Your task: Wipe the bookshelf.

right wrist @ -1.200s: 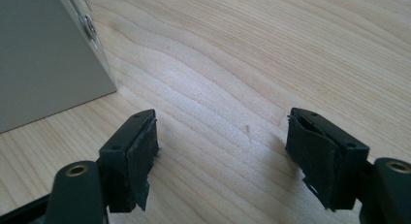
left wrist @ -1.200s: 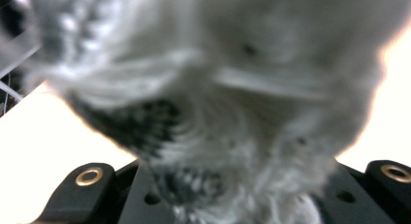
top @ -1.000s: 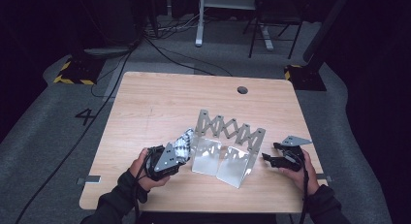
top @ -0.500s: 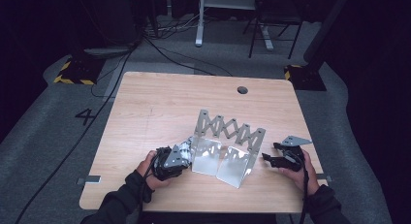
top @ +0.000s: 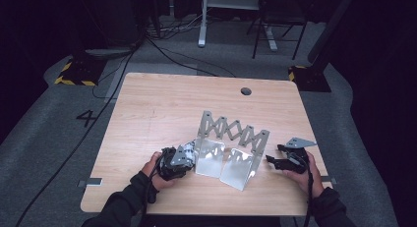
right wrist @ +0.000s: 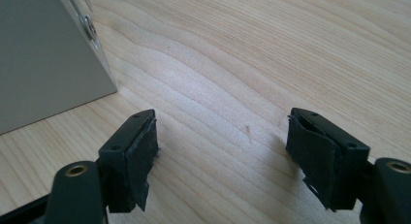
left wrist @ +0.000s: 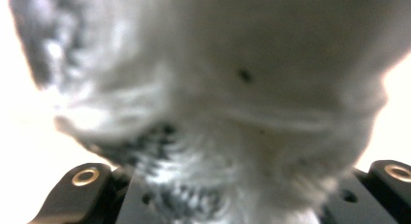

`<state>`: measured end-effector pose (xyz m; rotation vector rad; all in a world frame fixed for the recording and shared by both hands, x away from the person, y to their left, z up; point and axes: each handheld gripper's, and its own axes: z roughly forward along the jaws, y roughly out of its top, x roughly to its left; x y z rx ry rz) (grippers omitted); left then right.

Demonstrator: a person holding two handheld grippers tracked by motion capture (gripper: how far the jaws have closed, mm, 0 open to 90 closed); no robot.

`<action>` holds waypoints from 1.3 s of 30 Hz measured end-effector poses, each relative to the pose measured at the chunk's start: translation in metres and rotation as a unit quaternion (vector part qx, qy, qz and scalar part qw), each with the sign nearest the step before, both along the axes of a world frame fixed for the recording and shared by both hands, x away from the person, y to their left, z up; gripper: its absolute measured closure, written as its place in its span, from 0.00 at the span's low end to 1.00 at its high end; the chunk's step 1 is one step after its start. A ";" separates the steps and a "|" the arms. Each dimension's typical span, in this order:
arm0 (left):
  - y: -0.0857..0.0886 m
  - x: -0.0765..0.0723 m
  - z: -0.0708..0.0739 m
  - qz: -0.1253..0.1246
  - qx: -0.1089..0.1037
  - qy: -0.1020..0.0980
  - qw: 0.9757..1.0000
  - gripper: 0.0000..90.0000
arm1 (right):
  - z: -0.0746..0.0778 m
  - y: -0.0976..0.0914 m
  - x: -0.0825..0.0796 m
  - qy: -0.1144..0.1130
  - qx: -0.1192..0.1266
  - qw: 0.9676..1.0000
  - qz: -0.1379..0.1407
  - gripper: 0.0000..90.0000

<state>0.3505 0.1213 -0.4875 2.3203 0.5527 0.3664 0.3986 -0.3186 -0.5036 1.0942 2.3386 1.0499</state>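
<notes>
Right now I am holding a fluffy grey-white cloth (top: 188, 152) in my left fingers (top: 183, 157), which are clamping narrowly on it, down low by the near-left part of the desk (top: 162, 104). Seen along those fingers, the cloth (left wrist: 218, 88) is pressing so close to the camera that it is blurring into soft fuzz, bunching down between the two black tips. It is sitting just beside the left end of the metal rack (top: 231, 148), a folding stand with a scissor-lattice back and slanted plates, which is standing near the desk's middle front; whether the cloth is touching the rack I cannot tell. My right fingers (top: 275, 156) are resting wide apart with nothing between them, hovering low over bare wood just right of the rack. Along them, the padded tips (right wrist: 140, 156) are spreading over the grain, and the rack's grey side (right wrist: 43, 54) is rising at the upper left.
</notes>
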 end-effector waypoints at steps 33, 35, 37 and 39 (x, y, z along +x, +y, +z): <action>0.001 0.049 0.053 0.048 -0.126 -0.054 0.989 0.82 | 0.000 0.000 0.001 0.000 0.001 1.000 0.002 0.30; -0.002 0.052 0.045 0.050 -0.111 -0.042 0.992 0.82 | 0.000 0.000 0.001 0.000 0.001 1.000 0.001 0.30; -0.003 0.053 0.039 0.052 -0.105 -0.034 0.993 0.82 | 0.000 0.000 0.001 0.000 0.001 1.000 0.001 0.30; -0.005 0.052 0.031 0.050 -0.091 -0.024 0.994 0.82 | 0.000 0.000 0.001 0.000 0.001 1.000 0.002 0.30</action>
